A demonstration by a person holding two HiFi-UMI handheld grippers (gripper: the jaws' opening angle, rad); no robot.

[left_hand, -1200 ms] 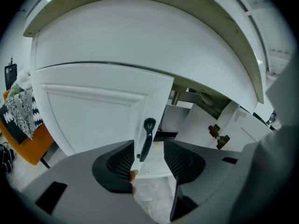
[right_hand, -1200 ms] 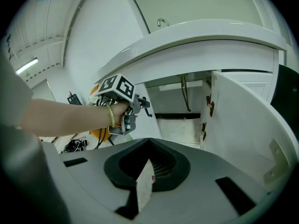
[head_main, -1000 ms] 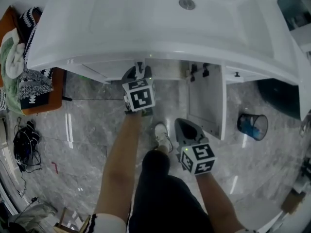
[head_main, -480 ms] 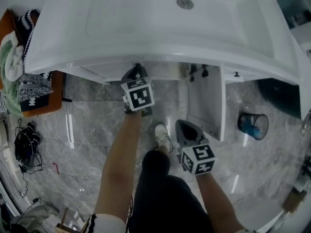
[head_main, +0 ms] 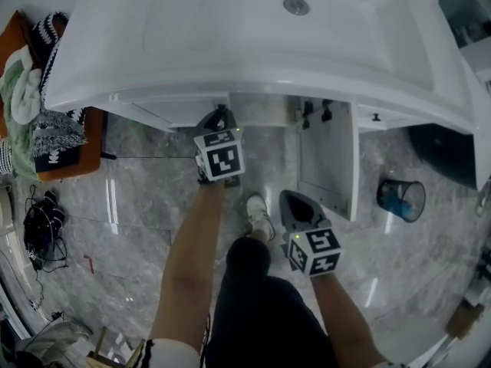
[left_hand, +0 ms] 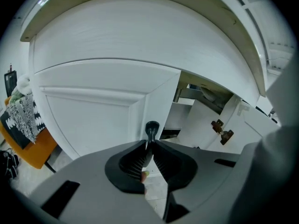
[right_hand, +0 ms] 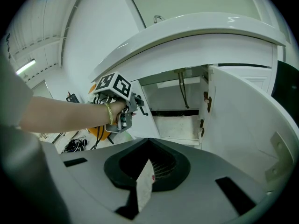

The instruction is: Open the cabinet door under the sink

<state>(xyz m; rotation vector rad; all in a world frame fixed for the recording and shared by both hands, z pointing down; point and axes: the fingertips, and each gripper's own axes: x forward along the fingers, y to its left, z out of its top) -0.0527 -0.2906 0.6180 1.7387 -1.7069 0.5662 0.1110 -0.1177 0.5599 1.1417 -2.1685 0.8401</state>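
Observation:
Under the white sink [head_main: 268,44] the left cabinet door [left_hand: 93,111] stands nearly closed, with a small black knob [left_hand: 152,127] at its free edge. My left gripper [left_hand: 150,143] is at that knob; its jaws are closing and the pads pinch the knob's stem. The head view shows the same gripper [head_main: 221,115] tucked under the sink's front rim. The right door [head_main: 326,159] hangs wide open, showing pipes and a shelf inside [right_hand: 180,120]. My right gripper [head_main: 295,202] hovers lower down in front of that door, touching nothing, its tips [right_hand: 149,141] together.
A black waste bin [head_main: 399,198] stands on the grey marble floor at the right. At the left an orange stool [head_main: 54,156] carries piled cloths, with dark cables [head_main: 38,228] beyond. The person's shoe [head_main: 257,215] is below the cabinet. Dark hinges [left_hand: 222,129] sit on the open door.
The left gripper's fingers have drawn together at the left door's edge. Neither hand has shifted noticeably, and both doors stand as before.

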